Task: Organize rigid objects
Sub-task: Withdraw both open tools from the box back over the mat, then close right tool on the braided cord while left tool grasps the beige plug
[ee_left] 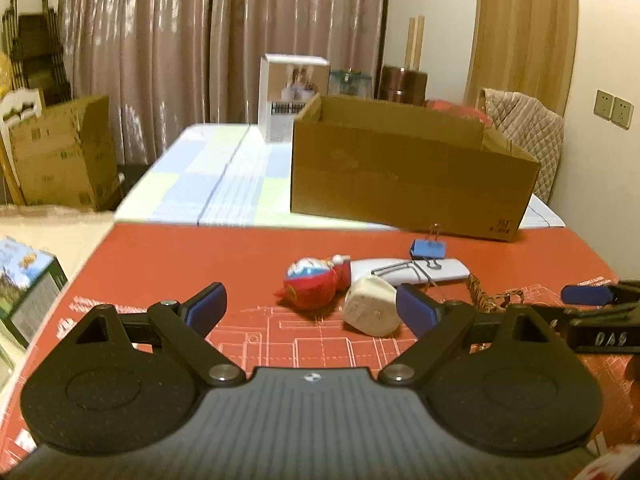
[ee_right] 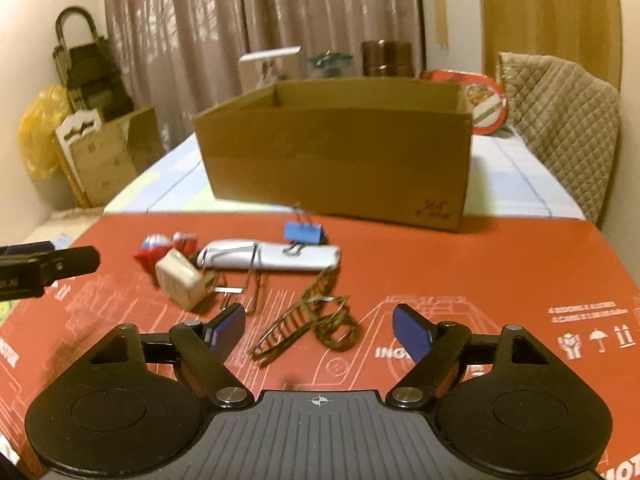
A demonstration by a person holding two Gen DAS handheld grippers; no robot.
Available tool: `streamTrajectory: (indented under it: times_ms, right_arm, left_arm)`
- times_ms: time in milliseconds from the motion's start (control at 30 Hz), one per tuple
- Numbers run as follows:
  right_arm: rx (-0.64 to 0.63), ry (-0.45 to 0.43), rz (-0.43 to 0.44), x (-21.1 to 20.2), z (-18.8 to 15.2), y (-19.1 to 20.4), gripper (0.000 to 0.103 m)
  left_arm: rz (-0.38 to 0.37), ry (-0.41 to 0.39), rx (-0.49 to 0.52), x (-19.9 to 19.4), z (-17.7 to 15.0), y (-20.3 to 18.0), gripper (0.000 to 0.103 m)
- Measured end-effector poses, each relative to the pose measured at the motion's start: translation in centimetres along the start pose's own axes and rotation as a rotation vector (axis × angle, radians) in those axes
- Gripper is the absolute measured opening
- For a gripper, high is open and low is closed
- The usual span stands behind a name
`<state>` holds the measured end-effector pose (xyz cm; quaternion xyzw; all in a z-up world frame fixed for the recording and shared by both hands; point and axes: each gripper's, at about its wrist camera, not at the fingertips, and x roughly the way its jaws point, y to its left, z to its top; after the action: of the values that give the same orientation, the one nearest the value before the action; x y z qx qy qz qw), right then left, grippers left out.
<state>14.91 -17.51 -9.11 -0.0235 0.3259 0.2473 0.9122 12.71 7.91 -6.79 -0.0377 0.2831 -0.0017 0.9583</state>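
A small pile lies on a red printed sheet [ee_left: 160, 264]: a red and blue round toy [ee_left: 312, 284], a white plug [ee_left: 372, 312], a long white bar [ee_left: 432, 270] with a wire clip on it, a blue binder clip [ee_left: 428, 249] and a brown braided cord [ee_right: 316, 328]. Behind them stands an open cardboard box [ee_right: 336, 160]. My left gripper [ee_left: 310, 305] is open just short of the toy and the plug, holding nothing. My right gripper [ee_right: 320, 326] is open low over the cord, which lies between its fingers untouched. Each gripper shows at the edge of the other's view.
A checked cloth [ee_left: 208, 176] covers the table beyond the red sheet. A quilted chair back [ee_right: 560, 120] stands at the right. A white carton [ee_left: 292, 96], tins and a red plate sit behind the box. A green box [ee_left: 28, 292] is at the left edge.
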Motion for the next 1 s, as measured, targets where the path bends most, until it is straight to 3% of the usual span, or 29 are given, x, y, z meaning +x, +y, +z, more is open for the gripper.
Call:
streamTrajectory:
  times_ms: [400, 467, 733, 1000]
  right_arm:
    - [0.061, 0.061, -0.031, 3.9, 0.5, 0.9, 0.076]
    - [0.058, 0.069, -0.042, 4.4, 0.5, 1.0, 0.069]
    - [0.037, 0.082, -0.083, 6.2, -0.2, 1.1, 0.057]
    - [0.015, 0.075, -0.132, 5.7, -0.1, 0.5, 0.037]
  left_arm:
    - [-0.016, 0.03, 0.015, 2.4, 0.0, -0.7, 0.089]
    - [-0.021, 0.039, 0.013, 2.7, -0.1, -0.7, 0.089]
    - [-0.047, 0.053, 0.0, 3.2, -0.1, -1.0, 0.089]
    - [-0.062, 0.057, 0.045, 3.5, -0.2, -1.8, 0.089]
